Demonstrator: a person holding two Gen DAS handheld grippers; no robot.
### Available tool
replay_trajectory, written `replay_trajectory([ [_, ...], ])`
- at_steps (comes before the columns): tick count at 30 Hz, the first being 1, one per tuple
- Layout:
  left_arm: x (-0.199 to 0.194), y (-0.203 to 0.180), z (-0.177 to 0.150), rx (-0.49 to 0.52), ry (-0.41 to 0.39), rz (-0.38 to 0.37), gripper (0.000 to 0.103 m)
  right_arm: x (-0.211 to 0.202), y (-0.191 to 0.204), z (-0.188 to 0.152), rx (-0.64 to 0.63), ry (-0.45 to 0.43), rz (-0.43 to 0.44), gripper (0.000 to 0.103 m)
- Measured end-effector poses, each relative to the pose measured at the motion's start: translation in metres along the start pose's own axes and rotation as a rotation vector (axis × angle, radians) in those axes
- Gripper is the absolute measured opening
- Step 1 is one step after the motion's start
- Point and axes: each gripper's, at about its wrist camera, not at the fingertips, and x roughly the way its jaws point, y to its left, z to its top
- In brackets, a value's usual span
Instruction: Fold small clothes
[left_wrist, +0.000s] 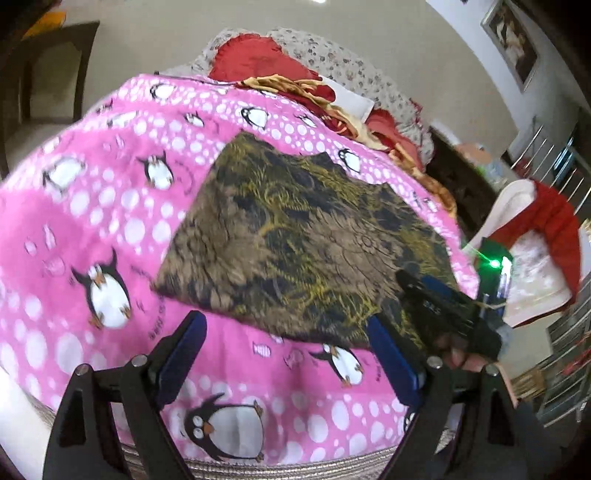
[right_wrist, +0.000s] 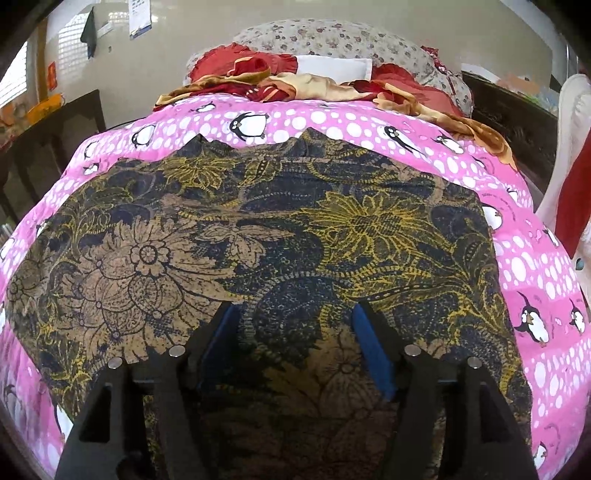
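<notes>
Batik garment (right_wrist: 280, 236) laid flat on the penguin blanket (left_wrist: 92, 206)
Both grippers, left (left_wrist: 284, 354) and right (right_wrist: 295, 339), are held spread, nothing pinched

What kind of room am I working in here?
Most likely a bedroom: the batik garment lies on a bed under a pink penguin blanket, with a floral pillow and rumpled red bedding beyond.

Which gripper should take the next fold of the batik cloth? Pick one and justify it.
Right. The right gripper is open directly over the batik cloth, fingers already above its near part. The left gripper is open too, but mostly over the pink penguin blanket.
</notes>
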Motion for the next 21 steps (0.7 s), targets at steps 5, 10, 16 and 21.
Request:
replay_trajectory([
  [5, 0.020, 0.035, -0.004, -0.190, 0.016, -0.049, 0.092, -0.001, 0.000, -0.001, 0.008, -0.003, 0.013, 0.071],
  [10, 0.032, 0.041, 0.013, -0.255, 0.029, -0.160, 0.094, -0.001, 0.000, -0.001, 0.002, -0.003, 0.007, 0.071],
  [16, 0.047, 0.033, 0.021, -0.318, 0.070, -0.230, 0.094, -0.001, 0.000, -0.001, 0.002, -0.004, 0.009, 0.071],
  [21, 0.045, 0.058, 0.036, -0.385, 0.002, -0.183, 0.077, -0.001, 0.000, -0.001, 0.003, -0.004, 0.011, 0.071],
])
